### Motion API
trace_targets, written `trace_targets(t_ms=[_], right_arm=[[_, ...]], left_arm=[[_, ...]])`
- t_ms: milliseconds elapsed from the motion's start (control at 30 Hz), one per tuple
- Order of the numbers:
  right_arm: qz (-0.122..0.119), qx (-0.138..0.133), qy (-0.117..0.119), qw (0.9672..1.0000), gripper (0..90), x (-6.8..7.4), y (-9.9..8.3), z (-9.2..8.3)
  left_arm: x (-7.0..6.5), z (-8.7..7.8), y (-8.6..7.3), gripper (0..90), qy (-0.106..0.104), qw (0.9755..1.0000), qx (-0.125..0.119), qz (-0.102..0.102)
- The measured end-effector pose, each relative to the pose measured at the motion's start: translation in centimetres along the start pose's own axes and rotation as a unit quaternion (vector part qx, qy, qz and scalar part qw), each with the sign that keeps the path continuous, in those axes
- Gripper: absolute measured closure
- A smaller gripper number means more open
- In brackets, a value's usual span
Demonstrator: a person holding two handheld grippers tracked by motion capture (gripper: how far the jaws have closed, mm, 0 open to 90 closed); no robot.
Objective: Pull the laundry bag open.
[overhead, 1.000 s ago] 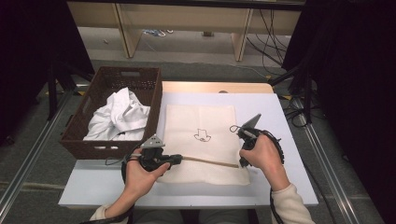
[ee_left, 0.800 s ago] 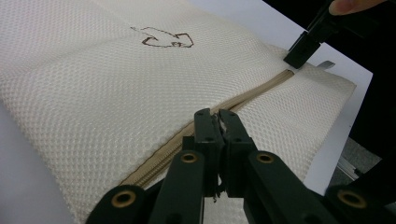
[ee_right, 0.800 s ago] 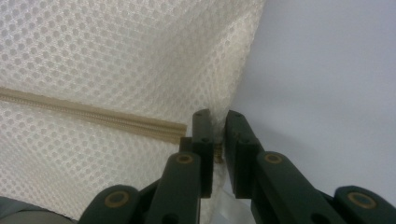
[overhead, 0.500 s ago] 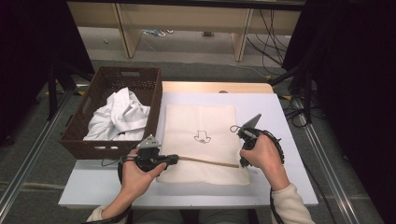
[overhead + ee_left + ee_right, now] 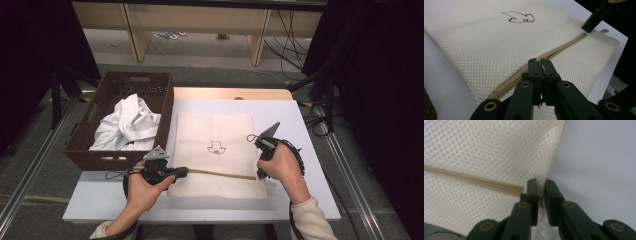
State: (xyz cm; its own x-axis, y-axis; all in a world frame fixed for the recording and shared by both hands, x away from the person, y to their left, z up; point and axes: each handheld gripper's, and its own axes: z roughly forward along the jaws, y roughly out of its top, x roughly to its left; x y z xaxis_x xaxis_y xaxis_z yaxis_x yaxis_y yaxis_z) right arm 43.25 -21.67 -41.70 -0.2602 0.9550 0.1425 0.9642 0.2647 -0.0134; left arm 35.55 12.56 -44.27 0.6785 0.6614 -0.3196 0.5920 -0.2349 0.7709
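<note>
A cream mesh bag (image 5: 215, 135) with a small dark printed mark (image 5: 216, 148) lies flat on the white table (image 5: 300, 200). A tan zipper (image 5: 220, 173) runs across its near part. My left gripper (image 5: 184, 171) lies low at the zipper's left end. In the left gripper view it (image 5: 542, 64) is shut on the zipper pull, with the zipper (image 5: 564, 46) stretching away toward the other gripper (image 5: 587, 28). My right gripper (image 5: 259, 175) points down at the bag's right edge. In the right gripper view it (image 5: 539, 188) pinches the mesh edge just past the zipper's end (image 5: 519, 189).
A dark woven basket (image 5: 100, 160) stands at the table's left and holds crumpled white cloth (image 5: 127, 125). A wooden strip (image 5: 230, 93) runs along the table's far edge. Bare white table (image 5: 599, 165) lies right of the bag. Cables trail on the floor beyond.
My left gripper has slid a little to the left along the zipper line. The right gripper has stayed put on the bag's edge.
</note>
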Motion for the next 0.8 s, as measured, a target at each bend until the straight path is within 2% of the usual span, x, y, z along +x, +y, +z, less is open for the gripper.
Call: trace_targets(t_ms=[67,233,433,467,600,633,700,733,767,800], right_arm=[[-0.003,-0.003,-0.003,1.0,83.9,-0.1,0.0,0.0],[0.017,-0.004,-0.002,0.9999,83.9,0.0,-0.1,0.1],[0.007,0.002,-0.003,1.0,83.9,-0.1,0.0,0.0],[0.014,0.002,-0.003,0.9999,83.9,0.0,0.0,0.0],[0.014,0.002,-0.006,0.9999,83.9,0.0,0.0,0.1],[0.002,0.007,-0.01,0.9999,83.9,-0.2,0.0,0.0],[0.017,0.005,-0.003,0.9998,83.9,0.0,0.0,0.0],[0.01,0.002,-0.004,0.9999,83.9,-0.1,0.0,0.1],[-0.014,-0.005,-0.003,0.9999,83.9,-0.4,0.1,0.2],[-0.008,-0.001,-0.002,1.0,83.9,-0.3,0.1,0.1]], left_arm=[[0.1,-0.1,-0.1,86.8,0.005,1.0,0.0,-0.001],[0.7,-0.6,-0.5,86.8,0.01,0.9999,-0.001,-0.009],[1.1,-1.0,-1.1,86.9,0.016,0.9997,-0.002,-0.019],[1.2,-1.0,-1.2,86.8,0.014,0.9997,-0.003,-0.021],[1.5,-1.1,-1.5,86.8,0.017,0.9996,0.0,-0.02],[1.5,-1.1,-1.5,86.8,0.018,0.9996,-0.002,-0.024],[1.7,-1.2,-1.7,86.9,0.02,0.9995,0.002,-0.023],[1.8,-1.2,-1.8,86.9,0.02,0.9994,0.002,-0.027],[1.9,-1.2,-1.9,86.9,0.023,0.9994,0.003,-0.025],[1.9,-1.2,-2.0,86.9,0.024,0.9993,0.002,-0.029]])
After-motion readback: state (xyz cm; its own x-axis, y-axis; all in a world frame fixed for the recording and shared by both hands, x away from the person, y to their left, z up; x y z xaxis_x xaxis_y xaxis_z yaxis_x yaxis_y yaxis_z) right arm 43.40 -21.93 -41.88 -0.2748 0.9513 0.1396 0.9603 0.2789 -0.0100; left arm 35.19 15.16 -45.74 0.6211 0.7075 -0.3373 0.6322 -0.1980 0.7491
